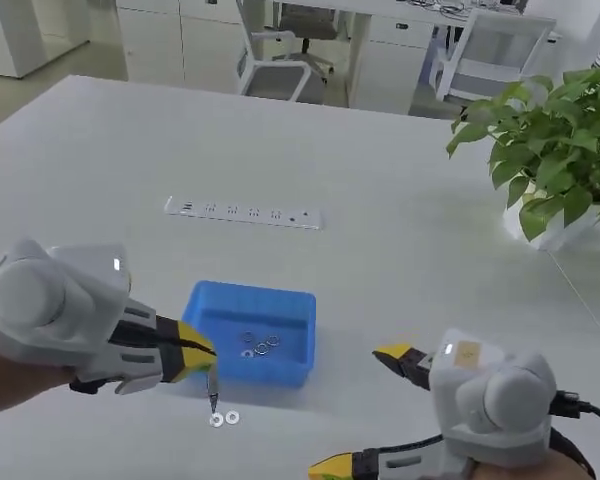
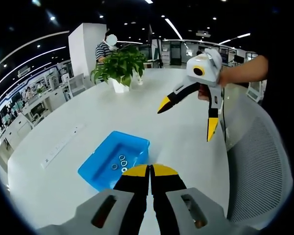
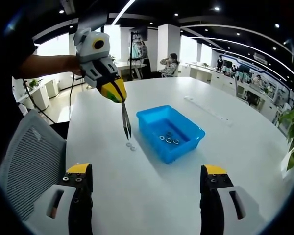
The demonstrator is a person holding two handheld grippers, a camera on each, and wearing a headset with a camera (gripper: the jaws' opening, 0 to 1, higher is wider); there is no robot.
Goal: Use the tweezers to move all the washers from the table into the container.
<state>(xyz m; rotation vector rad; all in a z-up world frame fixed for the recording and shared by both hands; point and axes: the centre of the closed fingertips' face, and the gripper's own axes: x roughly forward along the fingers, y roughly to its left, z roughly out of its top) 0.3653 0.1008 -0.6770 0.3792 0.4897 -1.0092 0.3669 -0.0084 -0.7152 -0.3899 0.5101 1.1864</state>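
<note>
My left gripper (image 1: 202, 355) is shut on a pair of metal tweezers (image 1: 212, 390) that point down at the table. Their tips hover just above two small washers (image 1: 223, 418) lying in front of the blue container (image 1: 250, 293). Several washers (image 1: 260, 345) lie inside the container. In the right gripper view the left gripper (image 3: 116, 93) holds the tweezers (image 3: 125, 120) over the two washers (image 3: 131, 146) beside the container (image 3: 179, 152). My right gripper (image 1: 348, 410) stands open and empty to the right of the container, jaws wide apart.
A white power strip (image 1: 242, 212) lies behind the container. A potted plant (image 1: 555, 150) stands at the table's right edge. Office chairs (image 1: 280, 50) sit beyond the far edge. People stand in the background of both gripper views.
</note>
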